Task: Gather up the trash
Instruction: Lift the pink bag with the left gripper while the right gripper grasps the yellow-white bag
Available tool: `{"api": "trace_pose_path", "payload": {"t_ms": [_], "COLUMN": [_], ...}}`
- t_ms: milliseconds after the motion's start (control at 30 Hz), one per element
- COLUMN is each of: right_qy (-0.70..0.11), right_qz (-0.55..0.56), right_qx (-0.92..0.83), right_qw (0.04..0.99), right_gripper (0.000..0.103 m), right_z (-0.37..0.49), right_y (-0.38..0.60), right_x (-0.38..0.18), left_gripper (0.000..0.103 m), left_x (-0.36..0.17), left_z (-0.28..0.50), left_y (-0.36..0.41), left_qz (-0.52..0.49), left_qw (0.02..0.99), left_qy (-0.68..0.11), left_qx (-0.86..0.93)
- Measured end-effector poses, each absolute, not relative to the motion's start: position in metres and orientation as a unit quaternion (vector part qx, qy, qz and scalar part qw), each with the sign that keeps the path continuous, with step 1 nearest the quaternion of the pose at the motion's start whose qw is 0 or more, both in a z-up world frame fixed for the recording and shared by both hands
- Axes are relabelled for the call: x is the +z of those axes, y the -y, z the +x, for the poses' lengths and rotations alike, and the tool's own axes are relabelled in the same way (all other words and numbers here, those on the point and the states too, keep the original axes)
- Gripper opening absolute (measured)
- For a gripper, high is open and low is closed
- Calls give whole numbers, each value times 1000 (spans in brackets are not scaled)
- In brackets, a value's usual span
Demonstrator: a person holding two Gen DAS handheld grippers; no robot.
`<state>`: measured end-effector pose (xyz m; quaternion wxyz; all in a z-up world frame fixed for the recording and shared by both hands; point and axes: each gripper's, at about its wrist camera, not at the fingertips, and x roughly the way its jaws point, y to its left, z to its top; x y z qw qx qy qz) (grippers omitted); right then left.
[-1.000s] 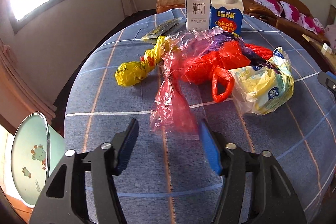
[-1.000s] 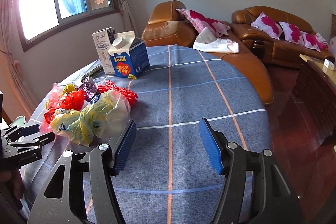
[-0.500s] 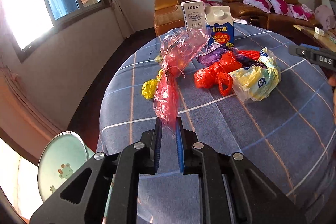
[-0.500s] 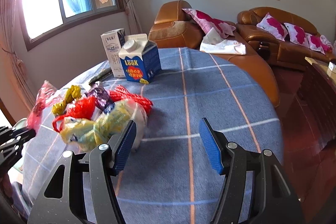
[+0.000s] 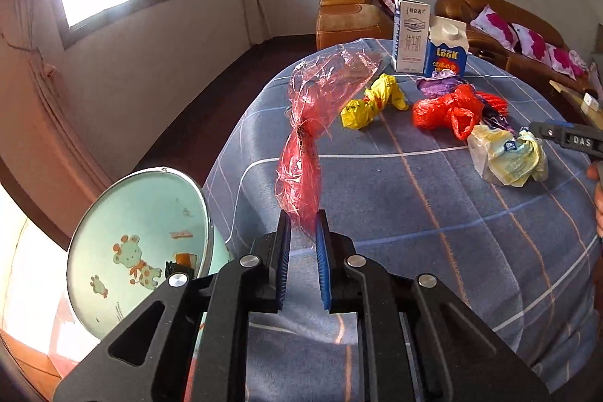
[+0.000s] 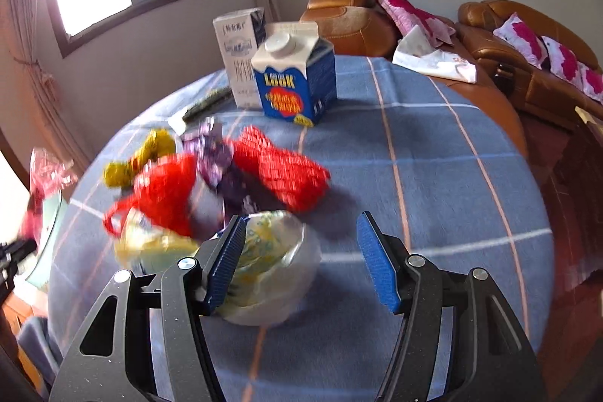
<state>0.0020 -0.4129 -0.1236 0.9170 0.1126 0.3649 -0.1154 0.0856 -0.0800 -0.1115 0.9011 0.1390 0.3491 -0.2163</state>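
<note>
Left tongs (image 5: 301, 232) clamped on crinkly red cellophane bag (image 5: 301, 153): carry over pale-green enamel basin (image 5: 139, 247), then release; right tongs (image 6: 301, 251) apart.

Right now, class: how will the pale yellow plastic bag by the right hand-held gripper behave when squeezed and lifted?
The pale yellow plastic bag looks crumpled and thin, so it will probably crush and flop. It seems light. Its glossy film may slip from the open right hand-held gripper.

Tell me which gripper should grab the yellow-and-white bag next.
Right. The right gripper is open with the yellow-and-white bag already lying partly between its fingers. The left gripper is shut on the pink cellophane wrapper, near the table edge beside the basin.
</note>
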Motion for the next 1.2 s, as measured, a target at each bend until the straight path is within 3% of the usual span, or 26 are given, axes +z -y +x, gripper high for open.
{"api": "trace_pose_path", "payload": {"t_ms": [200,400,467,567,667,1200], "right_qy": [-362,-364,-374,-371,-353,-228], "right_qz": [125,182,208,242,241,94], "right_qx": [-123,-93,-77,-39,-30,-17], "right_qw": [916,909,900,896,904,969], "right_gripper": [62,61,55,29,24,21], "right_z": [-41,-28,-21,-20,-27,-30], "right_y": [413,418,420,419,414,337], "right_x": [-126,-130,-139,-147,-144,-56], "left_gripper": [13,13,14,14,14,14], "left_x": [-112,-113,-112,-110,-111,-94], "left_z": [79,68,67,67,68,71], "left_y": [64,59,56,48,43,15], "left_qz": [134,133,130,126,127,163], "left_qw": [903,901,902,904,906,926], "left_qy": [-349,-350,-350,-350,-350,-317], "left_qx": [-212,-218,-216,-210,-201,-128]}}
